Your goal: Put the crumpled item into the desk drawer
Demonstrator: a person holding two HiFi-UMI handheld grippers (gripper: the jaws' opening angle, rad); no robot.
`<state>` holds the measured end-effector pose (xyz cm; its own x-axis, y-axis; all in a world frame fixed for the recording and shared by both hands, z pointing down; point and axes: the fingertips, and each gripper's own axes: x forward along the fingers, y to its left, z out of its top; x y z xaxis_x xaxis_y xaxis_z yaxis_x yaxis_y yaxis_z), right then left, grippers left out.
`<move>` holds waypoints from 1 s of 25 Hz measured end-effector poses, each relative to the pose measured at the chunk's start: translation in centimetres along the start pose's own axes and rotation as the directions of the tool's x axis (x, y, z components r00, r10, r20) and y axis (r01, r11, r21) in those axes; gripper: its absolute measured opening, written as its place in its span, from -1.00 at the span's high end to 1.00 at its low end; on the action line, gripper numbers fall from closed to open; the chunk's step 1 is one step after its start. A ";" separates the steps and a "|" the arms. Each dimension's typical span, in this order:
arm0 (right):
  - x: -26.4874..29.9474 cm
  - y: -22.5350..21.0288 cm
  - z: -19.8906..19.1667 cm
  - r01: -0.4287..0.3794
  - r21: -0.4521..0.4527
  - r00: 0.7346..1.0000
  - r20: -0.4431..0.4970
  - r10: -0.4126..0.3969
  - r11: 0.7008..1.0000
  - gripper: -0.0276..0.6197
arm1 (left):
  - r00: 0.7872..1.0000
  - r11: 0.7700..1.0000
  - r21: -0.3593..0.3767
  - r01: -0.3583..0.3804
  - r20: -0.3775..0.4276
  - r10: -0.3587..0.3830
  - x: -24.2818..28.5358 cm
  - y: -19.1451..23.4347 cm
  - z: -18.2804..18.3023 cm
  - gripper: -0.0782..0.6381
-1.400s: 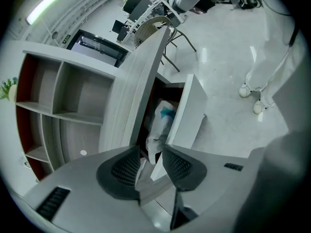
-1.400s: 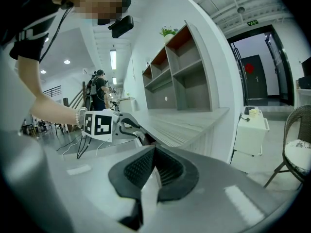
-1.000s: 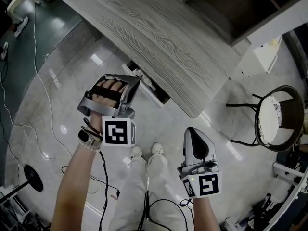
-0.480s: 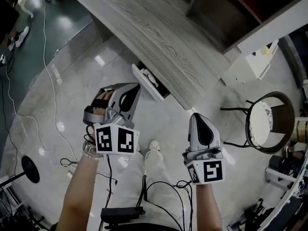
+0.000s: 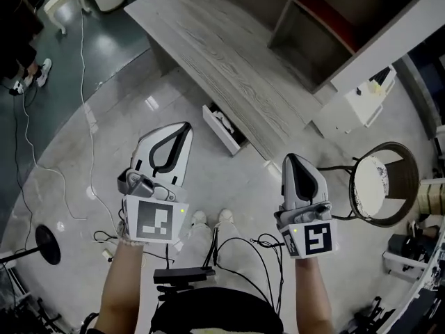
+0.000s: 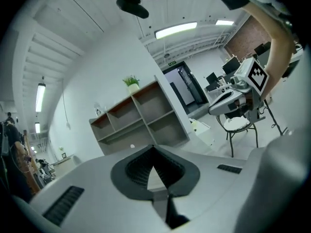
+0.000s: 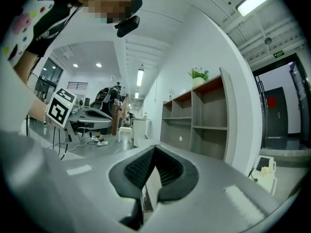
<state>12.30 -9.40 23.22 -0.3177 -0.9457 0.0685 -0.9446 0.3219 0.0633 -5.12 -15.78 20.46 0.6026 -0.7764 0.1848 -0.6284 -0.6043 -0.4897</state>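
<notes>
Crumpled item, white, lies in open drawer.

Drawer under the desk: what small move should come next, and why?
Probably lower the left gripper toward the desk drawer to push it shut: it stands open with the white crumpled item inside, and the right gripper, like the left, is shut and empty.

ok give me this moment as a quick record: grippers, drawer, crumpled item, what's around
left gripper: shut, nothing between the jaws
right gripper: shut, empty, apart from the left one
drawer: open, under the desk's near edge
crumpled item: white, lying inside the drawer
desk: grey woodgrain top
nearby: round-seated chair to the right, open shelf unit beyond the desk
</notes>
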 end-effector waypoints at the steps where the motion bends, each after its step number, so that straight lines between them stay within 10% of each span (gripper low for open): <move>1: -0.2 0.2 0.9 -0.009 -0.009 1.000 0.010 0.009 1.000 0.89 | 1.000 1.000 -0.006 -0.011 0.010 0.011 -0.8 0.5 0.8 0.76; 15: -2.1 2.0 9.5 -0.065 -0.103 0.985 0.154 0.081 0.993 0.89 | 0.983 0.971 -0.204 -0.127 0.105 0.151 -9.4 4.1 5.7 0.76; 25: -2.5 3.3 11.6 -0.079 -0.077 0.975 0.203 0.093 0.994 0.89 | 0.973 0.964 -0.215 -0.153 0.140 0.186 -12.8 4.4 6.5 0.76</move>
<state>9.04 -6.44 11.74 -0.4140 -0.9010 -0.1297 -0.9076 0.3977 0.1346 -12.40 -7.33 10.46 0.5382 -0.8423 -0.0302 -0.8043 -0.5025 -0.3172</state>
